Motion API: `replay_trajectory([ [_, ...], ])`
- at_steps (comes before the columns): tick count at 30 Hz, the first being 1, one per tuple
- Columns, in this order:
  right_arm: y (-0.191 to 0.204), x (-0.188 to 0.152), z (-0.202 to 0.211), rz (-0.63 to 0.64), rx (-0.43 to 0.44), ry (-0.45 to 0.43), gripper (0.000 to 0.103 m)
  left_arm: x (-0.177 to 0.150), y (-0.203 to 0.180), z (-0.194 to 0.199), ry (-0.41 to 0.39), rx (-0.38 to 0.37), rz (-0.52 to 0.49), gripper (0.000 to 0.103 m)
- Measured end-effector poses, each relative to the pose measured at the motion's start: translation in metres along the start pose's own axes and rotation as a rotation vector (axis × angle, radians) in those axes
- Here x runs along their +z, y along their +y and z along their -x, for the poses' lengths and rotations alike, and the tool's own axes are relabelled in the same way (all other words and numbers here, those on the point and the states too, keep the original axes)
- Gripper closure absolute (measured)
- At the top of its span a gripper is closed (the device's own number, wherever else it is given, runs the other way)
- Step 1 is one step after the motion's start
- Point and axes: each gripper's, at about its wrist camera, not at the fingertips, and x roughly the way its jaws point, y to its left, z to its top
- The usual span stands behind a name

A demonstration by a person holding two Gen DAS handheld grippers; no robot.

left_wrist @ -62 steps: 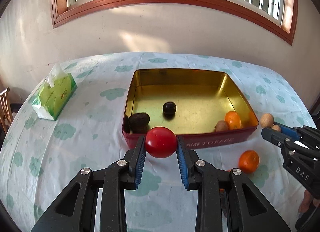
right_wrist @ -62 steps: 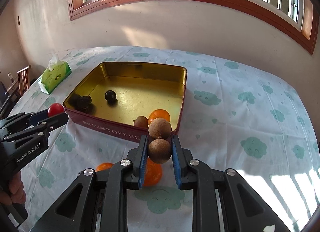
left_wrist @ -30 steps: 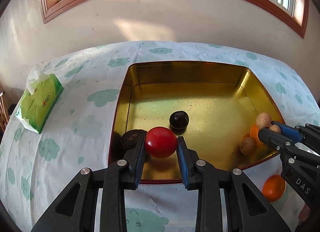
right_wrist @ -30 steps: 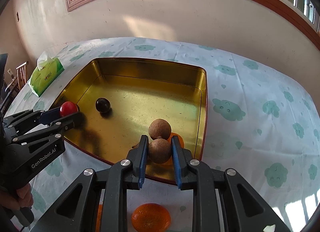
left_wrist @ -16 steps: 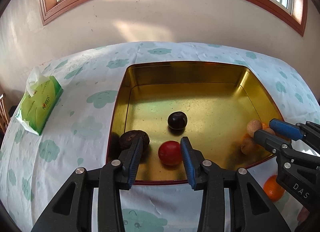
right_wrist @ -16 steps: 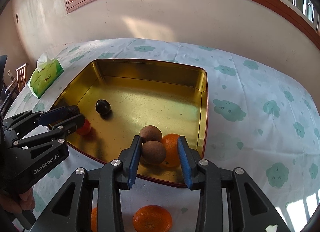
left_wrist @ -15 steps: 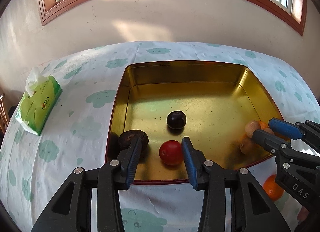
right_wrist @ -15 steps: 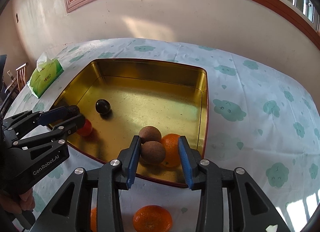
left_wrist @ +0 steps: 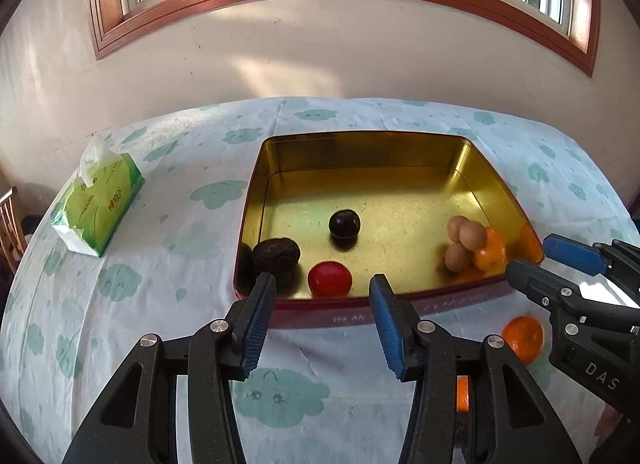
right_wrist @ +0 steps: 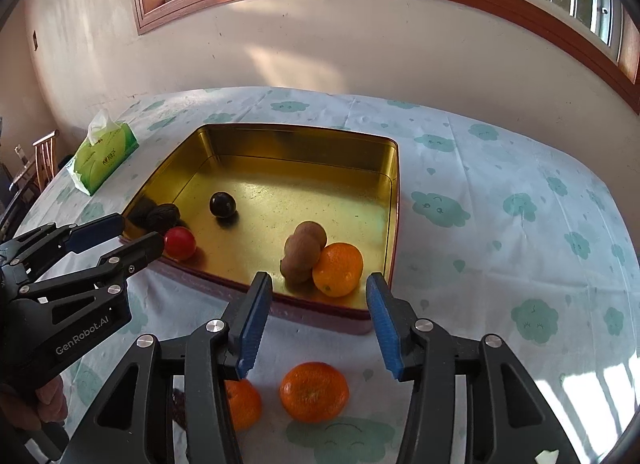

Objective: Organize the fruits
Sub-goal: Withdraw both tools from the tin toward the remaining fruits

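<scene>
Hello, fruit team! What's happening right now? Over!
Left tool and right tool open, jaws just opened, empty. Round red fruit and brown fruits lie in gold metal tin. Two orange tangerines wait on tablecloth. Nothing blocking.

Right gripper [right_wrist: 318, 304] jaws just opened, nothing between. Brown fruits [right_wrist: 304, 250] touch orange [right_wrist: 338, 268] inside gold tin [right_wrist: 394, 199]

My table [left_wrist: 168, 248] carries a tin [left_wrist: 436, 306], a tissue pack [left_wrist: 100, 207] and two oranges [right_wrist: 314, 392].
</scene>
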Motion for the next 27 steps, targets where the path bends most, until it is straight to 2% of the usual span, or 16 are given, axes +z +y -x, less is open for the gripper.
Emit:
replay_trajectory([
  [5, 0.001, -0.025, 0.023, -0.01, -0.013, -0.006, 0.055, -0.026, 0.0, 0.019, 0.005, 0.006, -0.001, 0.053],
  [11, 0.003, -0.073, 0.037, -0.032, -0.007, 0.045, 0.055, -0.066, 0.007, 0.035, 0.03, 0.016, 0.016, 0.053],
  [17, 0.012, -0.115, 0.047, -0.048, 0.052, 0.088, 0.055, -0.108, 0.018, 0.042, 0.061, 0.028, 0.049, 0.053],
  [23, 0.03, -0.127, 0.047, -0.033, 0.081, 0.097, 0.055, -0.133, 0.029, 0.045, 0.083, 0.038, 0.092, 0.053],
  [27, 0.041, -0.123, 0.039, -0.018, 0.093, 0.104, 0.055, -0.136, 0.031, 0.047, 0.072, 0.037, 0.097, 0.052],
])
